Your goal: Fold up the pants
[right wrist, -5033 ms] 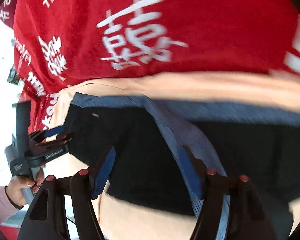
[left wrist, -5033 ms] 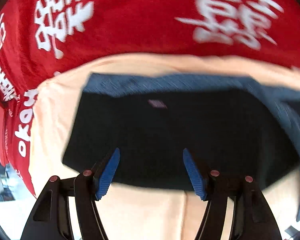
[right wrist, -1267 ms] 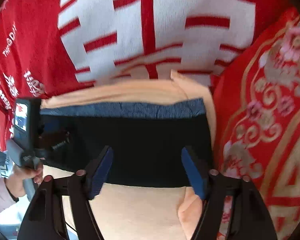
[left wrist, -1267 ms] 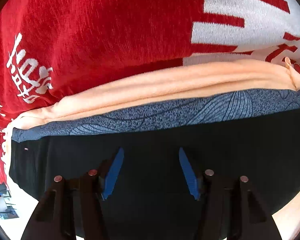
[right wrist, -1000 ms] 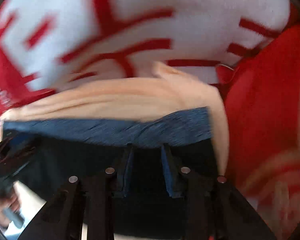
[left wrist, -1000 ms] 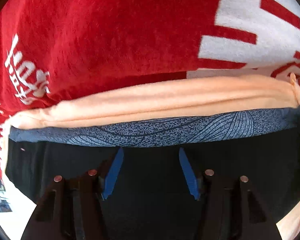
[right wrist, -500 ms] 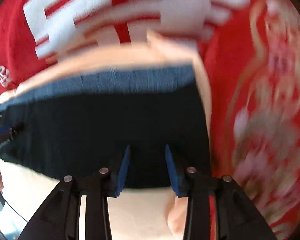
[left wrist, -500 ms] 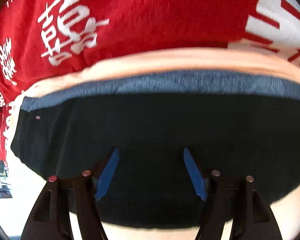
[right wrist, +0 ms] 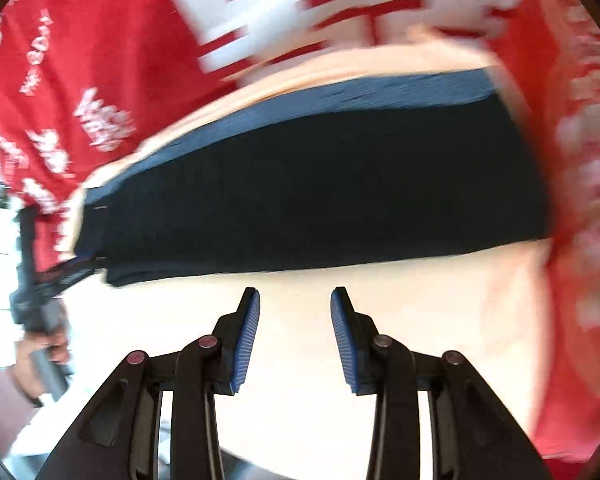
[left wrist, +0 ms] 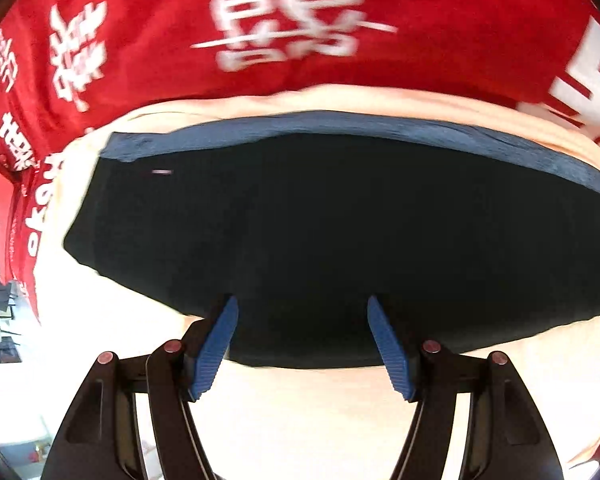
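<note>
Lying folded, pants, near hem clear of right gripper jaws.

left gripper: black linkage arms showing, ribbed blue pads, reddish round pivot screws | right gripper: matching black-and-blue build | left hand: bare skin showing, wearing pink sleeve

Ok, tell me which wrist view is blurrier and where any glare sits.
Right wrist view: heavy motion smear across the red blanket and the pants. Left wrist view: sharper, only the blanket lettering smeared. In both views the peach cloth near the gripper fingers is washed out almost white.
</note>
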Demonstrator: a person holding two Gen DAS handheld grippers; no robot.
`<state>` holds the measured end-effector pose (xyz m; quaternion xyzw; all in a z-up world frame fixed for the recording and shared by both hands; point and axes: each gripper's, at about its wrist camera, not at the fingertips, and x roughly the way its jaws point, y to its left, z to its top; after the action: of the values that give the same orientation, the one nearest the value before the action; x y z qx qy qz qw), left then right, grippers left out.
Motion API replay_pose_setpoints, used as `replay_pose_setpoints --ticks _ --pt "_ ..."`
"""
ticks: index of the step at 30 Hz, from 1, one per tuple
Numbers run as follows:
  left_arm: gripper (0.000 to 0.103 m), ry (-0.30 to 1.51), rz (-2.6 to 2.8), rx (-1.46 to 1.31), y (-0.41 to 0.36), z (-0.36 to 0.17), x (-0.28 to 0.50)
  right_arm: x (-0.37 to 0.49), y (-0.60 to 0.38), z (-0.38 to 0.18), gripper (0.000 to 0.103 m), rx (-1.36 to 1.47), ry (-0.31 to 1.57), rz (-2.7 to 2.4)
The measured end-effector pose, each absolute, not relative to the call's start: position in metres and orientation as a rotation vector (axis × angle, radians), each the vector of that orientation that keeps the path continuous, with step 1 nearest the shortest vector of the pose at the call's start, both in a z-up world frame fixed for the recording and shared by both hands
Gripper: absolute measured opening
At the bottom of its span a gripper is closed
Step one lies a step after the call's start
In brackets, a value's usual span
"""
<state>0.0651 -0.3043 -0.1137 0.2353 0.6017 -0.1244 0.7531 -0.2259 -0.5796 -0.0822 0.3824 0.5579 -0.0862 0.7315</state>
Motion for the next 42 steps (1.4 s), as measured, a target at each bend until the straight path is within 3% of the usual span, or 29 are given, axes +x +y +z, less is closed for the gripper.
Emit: replay_pose_setpoints --ticks 13,19,21,25,26,27,28,32,38,42 --pt "0.069 1.273 -0.175 0.534 -0.15 -0.127 0.191 -0.084 -0.367 -0.129 0.041 1.193 1.119 0.076" --pt "0.069 1.269 -0.172 0.533 -0.121 -0.155 0.218 -0.063 -0.34 -0.151 0.041 1.244 1.129 0.013" --pt "0.077 1.242 -0.192 0.533 -0.119 -0.159 0.216 -0.061 -0.34 -0.156 0.041 1.262 1.114 0.007" --pt "0.078 1.241 -0.22 0.513 -0.113 -0.161 0.216 -0.053 -0.346 -0.172 0.041 1.349 1.101 -0.001" --pt "0.078 1.25 -0.226 0.498 -0.111 -0.16 0.22 -0.051 -0.347 -0.173 0.039 1.357 1.097 -0.004" --pt "0.078 1.256 -0.23 0.484 -0.107 -0.159 0.221 -0.044 -0.346 -0.17 0.018 1.338 1.107 -0.013" --pt "0.078 1.258 -0.234 0.482 -0.104 -0.159 0.222 -0.042 -0.346 -0.16 0.011 1.271 1.114 -0.031" --pt "0.078 1.232 -0.257 0.512 -0.1 -0.161 0.217 -0.046 -0.332 -0.139 0.008 1.14 1.137 -0.031" --pt "0.079 1.21 -0.242 0.552 -0.106 -0.157 0.211 -0.06 -0.322 -0.171 0.008 1.145 1.252 -0.08" --pt "0.079 1.182 -0.327 0.583 -0.131 -0.135 0.181 -0.088 -0.34 -0.149 0.009 1.072 1.284 -0.081"
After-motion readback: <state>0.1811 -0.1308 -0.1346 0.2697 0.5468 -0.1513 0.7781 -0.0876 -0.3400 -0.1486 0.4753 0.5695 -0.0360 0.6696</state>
